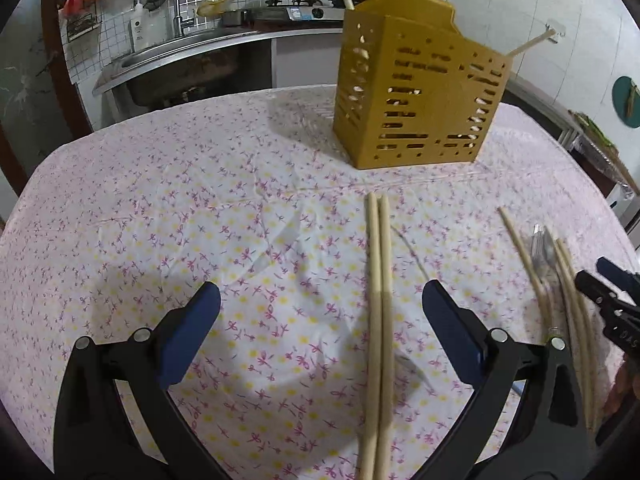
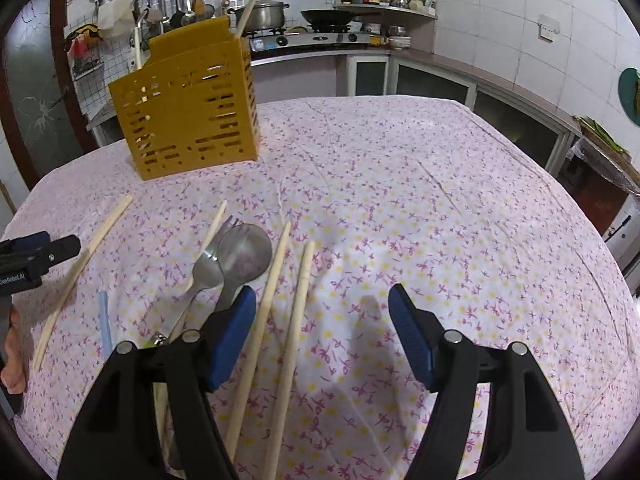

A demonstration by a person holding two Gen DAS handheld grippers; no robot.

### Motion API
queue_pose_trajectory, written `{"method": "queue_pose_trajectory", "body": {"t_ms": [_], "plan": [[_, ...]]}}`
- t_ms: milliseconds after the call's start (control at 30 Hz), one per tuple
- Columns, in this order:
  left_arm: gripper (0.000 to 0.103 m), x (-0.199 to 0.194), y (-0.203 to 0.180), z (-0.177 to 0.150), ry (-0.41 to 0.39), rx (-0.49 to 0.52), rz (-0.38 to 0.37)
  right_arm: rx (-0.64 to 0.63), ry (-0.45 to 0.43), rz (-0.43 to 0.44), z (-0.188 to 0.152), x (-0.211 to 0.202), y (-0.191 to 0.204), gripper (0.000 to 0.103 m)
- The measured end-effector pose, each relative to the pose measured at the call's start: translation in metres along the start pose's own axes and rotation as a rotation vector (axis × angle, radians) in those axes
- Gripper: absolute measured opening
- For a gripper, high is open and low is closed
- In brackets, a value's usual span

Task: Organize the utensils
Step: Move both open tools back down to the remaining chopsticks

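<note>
Left gripper jaws spread around a chopstick pair at lower centre — lined up for a pinch, probably. Right gripper gapes too, empty, spoon just left. Yellow holder waits upper left.

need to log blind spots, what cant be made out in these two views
- Spoon and fork handles: right wrist view, hidden behind the right gripper finger.
- Yellow holder contents: both views, walls hide them; only chopstick tops show.
- Chopstick pair near ends: left wrist view, cut off by bottom edge.
</note>
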State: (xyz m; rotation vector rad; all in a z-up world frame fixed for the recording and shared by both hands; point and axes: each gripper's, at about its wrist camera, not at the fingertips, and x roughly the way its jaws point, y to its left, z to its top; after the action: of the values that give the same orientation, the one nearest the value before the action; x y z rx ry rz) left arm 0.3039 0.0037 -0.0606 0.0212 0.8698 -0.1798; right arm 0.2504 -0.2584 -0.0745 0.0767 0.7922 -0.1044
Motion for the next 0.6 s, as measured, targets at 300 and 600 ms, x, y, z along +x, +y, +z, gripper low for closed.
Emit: {"method": "queue_pose_trajectory", "body": {"t_ms": [300, 600], "plan": [[0.078, 0.002, -0.008, 0.000, -0.006, 0.041, -0.022, 0.013, 0.030, -0.002, 0.001, 0.009, -0.005, 0.041], [0.046, 0.017, -0.014, 0.005, 0.041, 0.065, -0.051, -0.008, 0.048, 0.016, 0.000, 0.013, 0.001, 0.029]]}}
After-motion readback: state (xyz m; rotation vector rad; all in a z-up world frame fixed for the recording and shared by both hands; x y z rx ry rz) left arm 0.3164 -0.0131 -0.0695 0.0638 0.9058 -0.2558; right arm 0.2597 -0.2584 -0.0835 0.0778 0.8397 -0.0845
